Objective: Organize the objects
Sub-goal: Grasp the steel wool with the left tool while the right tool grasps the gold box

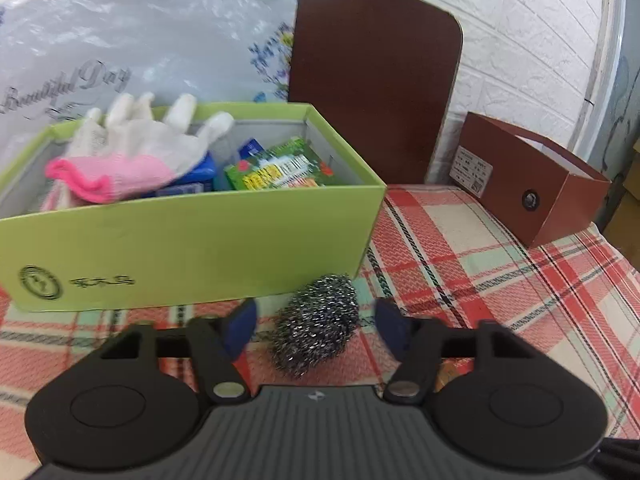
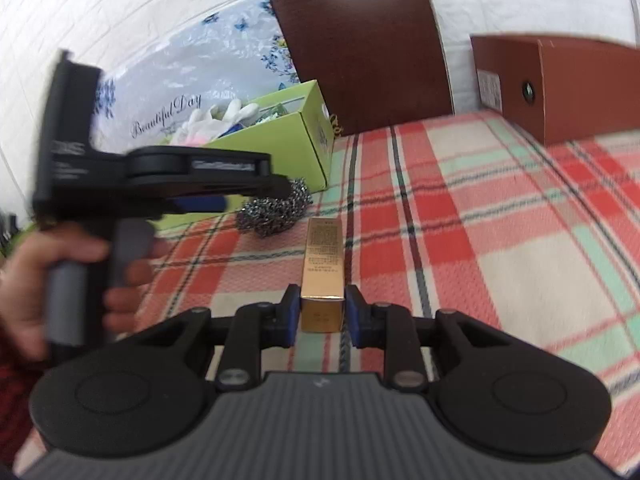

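A steel wool scrubber (image 1: 316,320) lies on the plaid cloth in front of the green box (image 1: 192,248). My left gripper (image 1: 316,326) is open, its blue pads either side of the scrubber, not touching it. The box holds a white and pink glove (image 1: 132,156) and several packets. In the right wrist view my right gripper (image 2: 322,312) has its jaws around the near end of a long gold box (image 2: 323,264) that lies on the cloth. The left gripper (image 2: 224,200) shows there over the scrubber (image 2: 276,212).
A brown open box (image 1: 532,188) stands at the back right near the wall. A dark brown board (image 1: 372,80) leans against the white brick wall. A plastic bag with flowers (image 1: 120,40) is behind the green box (image 2: 280,132). Plaid cloth (image 2: 500,220) covers the surface.
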Motion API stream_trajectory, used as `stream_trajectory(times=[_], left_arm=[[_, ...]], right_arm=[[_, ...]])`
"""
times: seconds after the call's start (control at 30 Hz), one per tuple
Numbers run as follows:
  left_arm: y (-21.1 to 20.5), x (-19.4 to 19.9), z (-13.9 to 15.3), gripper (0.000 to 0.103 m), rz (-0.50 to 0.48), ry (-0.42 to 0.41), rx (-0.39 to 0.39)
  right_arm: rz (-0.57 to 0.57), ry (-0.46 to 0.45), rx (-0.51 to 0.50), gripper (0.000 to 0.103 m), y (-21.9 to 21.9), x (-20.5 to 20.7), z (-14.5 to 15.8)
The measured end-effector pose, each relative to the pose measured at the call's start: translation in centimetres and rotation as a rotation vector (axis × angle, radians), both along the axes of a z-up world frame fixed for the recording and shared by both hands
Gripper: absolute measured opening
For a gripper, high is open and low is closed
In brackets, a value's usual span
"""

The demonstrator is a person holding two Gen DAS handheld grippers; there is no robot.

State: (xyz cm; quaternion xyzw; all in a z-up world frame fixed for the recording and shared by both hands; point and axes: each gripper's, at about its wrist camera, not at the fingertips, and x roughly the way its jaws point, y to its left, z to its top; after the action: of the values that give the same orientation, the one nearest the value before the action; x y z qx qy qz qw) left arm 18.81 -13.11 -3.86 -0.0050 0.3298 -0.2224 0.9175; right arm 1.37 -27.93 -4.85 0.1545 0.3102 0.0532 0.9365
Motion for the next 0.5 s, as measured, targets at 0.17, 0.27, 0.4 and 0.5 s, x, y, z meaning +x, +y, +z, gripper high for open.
stream_trajectory(times=[0.17,0.27,0.4,0.5], left_arm=[[1.9,-2.0,0.3,0.032,0.002,0.031,-0.024],[3.8,-5.3,1.1,0.029,0.016,0.041,-0.029],[5.9,-8.9,1.1,0.029,0.048,0.022,-0.056],[6.5,-9.5,0.6,0.040,0.061,0.045,-0.083]], right_arm=[[-0.098,0.011,-0.029,0.028,-1.0,-0.4,0.2],[-0.184,0.013,-0.051,0.032,-1.7,-0.3,0.3],[-0.115,-0.039,-0.121,0.049,-0.9,-0.3,0.7],[-0.054,-0.056,-0.253,0.054,1.1,0.5,0.5]])
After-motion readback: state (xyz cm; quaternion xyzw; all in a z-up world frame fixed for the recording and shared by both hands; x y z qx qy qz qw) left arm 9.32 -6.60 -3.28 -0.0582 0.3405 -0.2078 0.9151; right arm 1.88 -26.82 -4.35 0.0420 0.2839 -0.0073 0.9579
